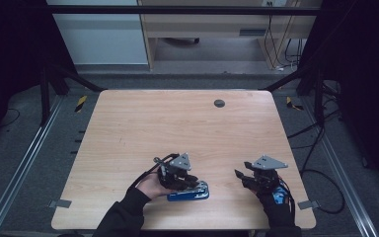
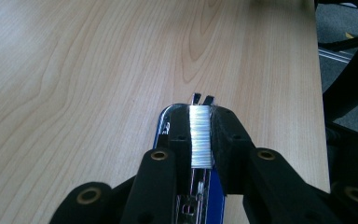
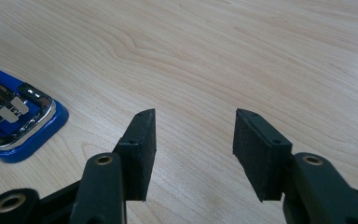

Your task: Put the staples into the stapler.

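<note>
**Staple strip pinched over the open blue stapler**

Near the front edge of the bench, a little left of centre, lies a blue stapler, opened out flat with its chrome channel facing up. The left claw sits right over it. In the left gripper view a bright strip of staples stands between the two black pads, which press on its sides, with the stapler's blue body and chrome rim just beneath. The jaws are drawn in narrow around the strip.

The right claw rests apart to the right of the stapler, jaws standing wide with nothing between them; its own view shows bare wood ahead and the stapler's rounded end off to the left.

The strip looks light, thin and smooth, and probably brittle: glued staples tend to snap apart if bent or squeezed unevenly. Holding it by the long flat sides near the middle, as now, seems the safest grip. The stapler itself is stiff and likely heavy enough to stay put, though its glossy shell could slide; the free claw could steady it at the blue end.
</note>
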Demonstrator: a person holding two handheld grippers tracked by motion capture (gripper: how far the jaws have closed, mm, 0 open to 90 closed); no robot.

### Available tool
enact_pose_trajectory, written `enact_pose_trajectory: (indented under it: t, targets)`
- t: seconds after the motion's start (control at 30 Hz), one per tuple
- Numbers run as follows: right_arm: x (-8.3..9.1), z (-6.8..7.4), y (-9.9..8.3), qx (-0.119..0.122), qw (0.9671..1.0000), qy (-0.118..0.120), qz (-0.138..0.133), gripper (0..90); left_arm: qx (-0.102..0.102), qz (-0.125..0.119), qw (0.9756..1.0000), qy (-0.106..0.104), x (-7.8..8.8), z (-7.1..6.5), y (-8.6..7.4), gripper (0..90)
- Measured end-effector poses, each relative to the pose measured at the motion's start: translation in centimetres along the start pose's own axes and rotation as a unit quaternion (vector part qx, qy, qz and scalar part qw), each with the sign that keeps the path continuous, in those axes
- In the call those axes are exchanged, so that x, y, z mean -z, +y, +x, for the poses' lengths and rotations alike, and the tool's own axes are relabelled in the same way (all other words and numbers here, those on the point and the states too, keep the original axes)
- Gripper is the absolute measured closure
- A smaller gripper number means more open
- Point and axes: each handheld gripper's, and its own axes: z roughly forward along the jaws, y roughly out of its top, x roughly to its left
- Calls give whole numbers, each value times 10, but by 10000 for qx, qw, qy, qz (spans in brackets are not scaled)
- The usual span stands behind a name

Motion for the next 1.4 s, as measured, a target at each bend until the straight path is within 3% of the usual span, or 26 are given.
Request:
enact_pose_trajectory:
  t: [0.87,1.23,1.4]
  targets:
    - [0,0,0,-3,10000,12,-1,494,4,89,9999,-75,-14,2,3,776]
    - [0,0,0,-11,10000,10,0,494,-56,-74,9998,-147,-10,1,3,776]
    - [0,0,0,0,10000,12,-1,494,-72,-25,9998,-197,-14,0,3,776]
